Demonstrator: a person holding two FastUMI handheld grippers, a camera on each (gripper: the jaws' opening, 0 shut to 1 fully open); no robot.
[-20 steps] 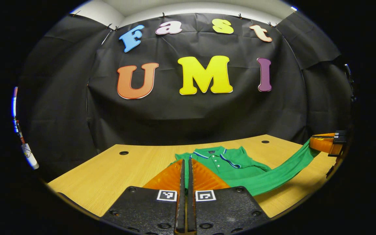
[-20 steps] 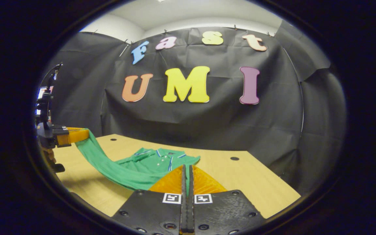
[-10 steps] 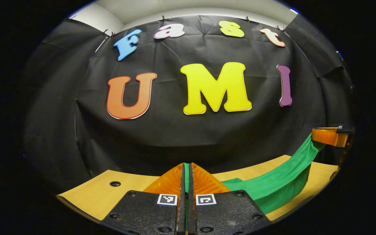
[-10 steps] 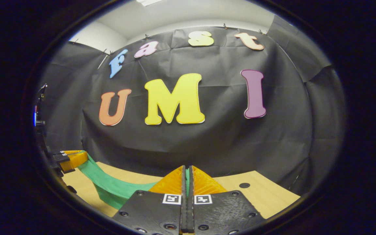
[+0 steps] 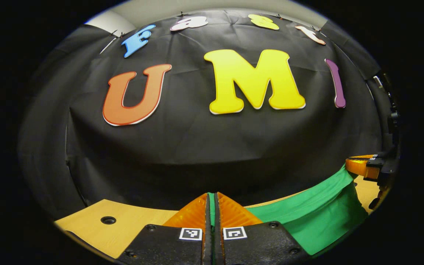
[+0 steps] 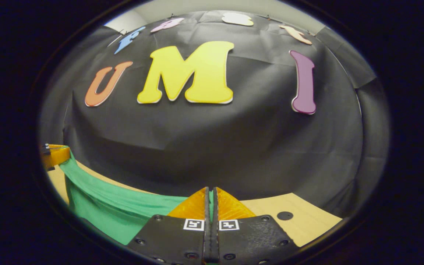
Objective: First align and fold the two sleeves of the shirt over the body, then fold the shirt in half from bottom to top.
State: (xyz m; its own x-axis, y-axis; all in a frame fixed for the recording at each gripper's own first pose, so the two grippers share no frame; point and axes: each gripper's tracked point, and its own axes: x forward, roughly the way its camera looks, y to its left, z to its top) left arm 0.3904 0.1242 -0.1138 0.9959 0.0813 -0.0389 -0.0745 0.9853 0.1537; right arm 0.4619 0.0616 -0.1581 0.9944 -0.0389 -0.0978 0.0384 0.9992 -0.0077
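Left gripper view: shirt hem (taut) stretched sideways between grippers.

The left hand-held gripper points level toward the far wall, its two fingers pressed nearly together with a thin strip of green cloth pinched between them. The right hand-held gripper matches that pose, fingers closed the same way on green cloth. Each gripper appears at the edge of the other's view, probably at about the same height.
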